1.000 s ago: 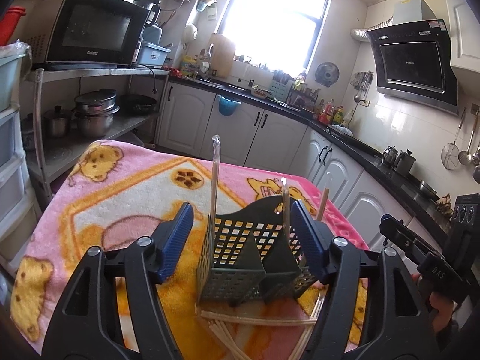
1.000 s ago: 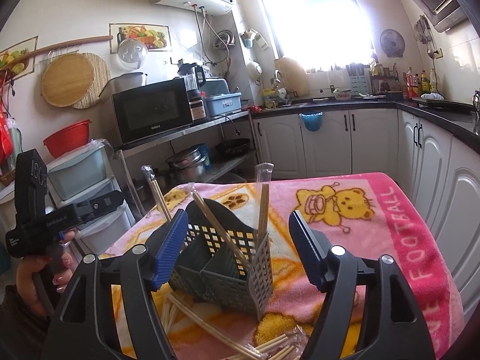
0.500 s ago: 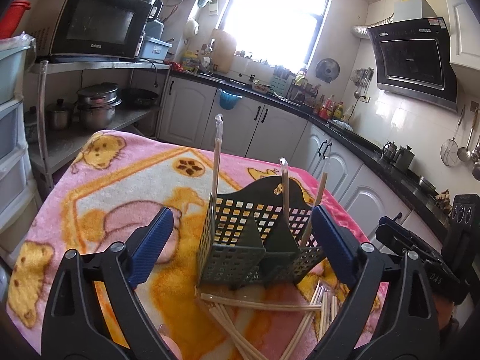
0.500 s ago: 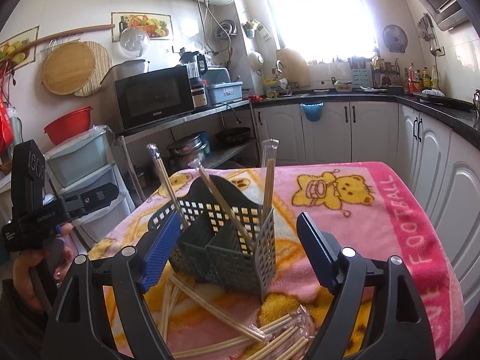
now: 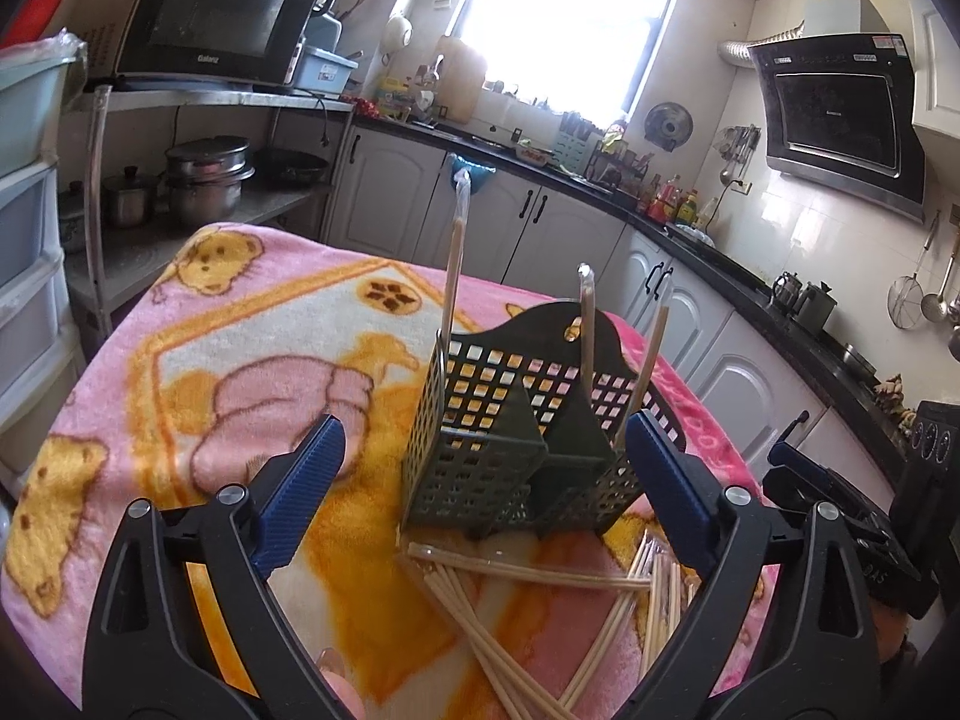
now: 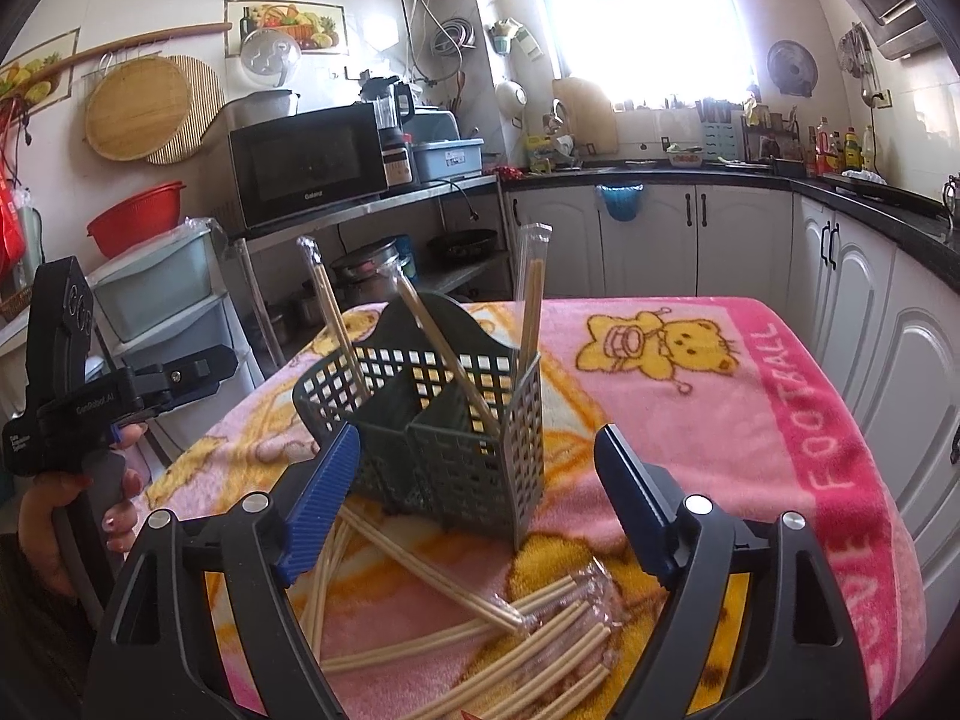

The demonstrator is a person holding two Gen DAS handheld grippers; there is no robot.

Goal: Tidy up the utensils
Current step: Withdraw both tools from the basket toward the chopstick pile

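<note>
- Left claw (image 5: 483, 456) has just been opening, empty, jaws wide apart.
- Right claw (image 6: 477, 459) likewise.
- Green utensil basket (image 6: 432, 420) holds three wrapped chopsticks upright on the blanket-covered counter (image 6: 690, 420).
- Loose chopsticks (image 6: 510, 630) lie before it.

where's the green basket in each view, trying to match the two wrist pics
Left wrist: the basket stands just right of centre on the pink blanket, loose chopsticks in front of it.
Right wrist: the basket stands just left of centre, its tall back panel facing away.
Shared landmark: the black microwave on the shelf, upper left in both.
</note>
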